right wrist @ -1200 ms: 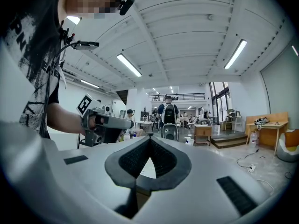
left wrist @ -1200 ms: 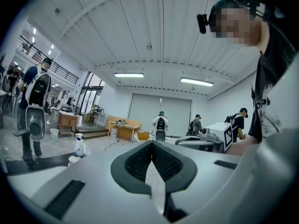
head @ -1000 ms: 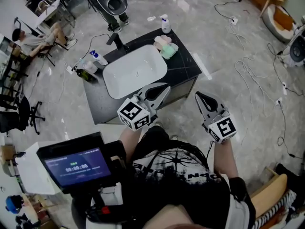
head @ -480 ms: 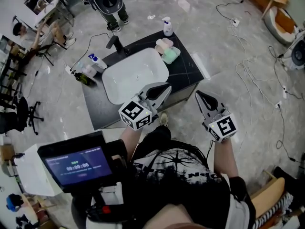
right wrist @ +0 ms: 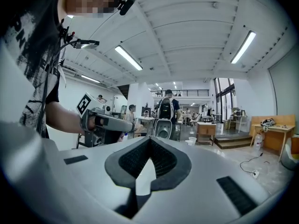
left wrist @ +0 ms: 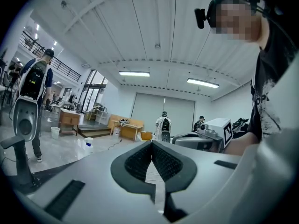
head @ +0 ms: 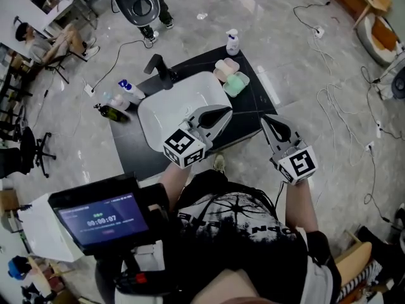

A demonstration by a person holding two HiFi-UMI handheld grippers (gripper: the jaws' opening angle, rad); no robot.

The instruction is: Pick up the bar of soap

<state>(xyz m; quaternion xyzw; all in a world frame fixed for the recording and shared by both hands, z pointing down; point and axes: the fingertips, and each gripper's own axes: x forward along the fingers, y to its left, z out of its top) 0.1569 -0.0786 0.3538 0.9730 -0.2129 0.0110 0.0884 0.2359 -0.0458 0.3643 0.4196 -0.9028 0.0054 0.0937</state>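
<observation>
Several bars of soap, pink and green, lie on the black counter to the right of the white basin. My left gripper hangs above the basin's near right edge, shut and empty. My right gripper is off the counter's near right corner, also shut with nothing in it. Both point level, well short of the soap. In the left gripper view the closed pads show against the hall; the right gripper view shows its closed pads the same way. No soap appears in either gripper view.
A black tap stands behind the basin. A white pump bottle sits at the counter's far right corner, and bottles stand at its left end. Cables trail over the floor on the right. A person with a backpack stands beyond.
The counter and basin have drawn closer and lower in the head view. Both grippers now reach up to the counter's near edge, still shut.
</observation>
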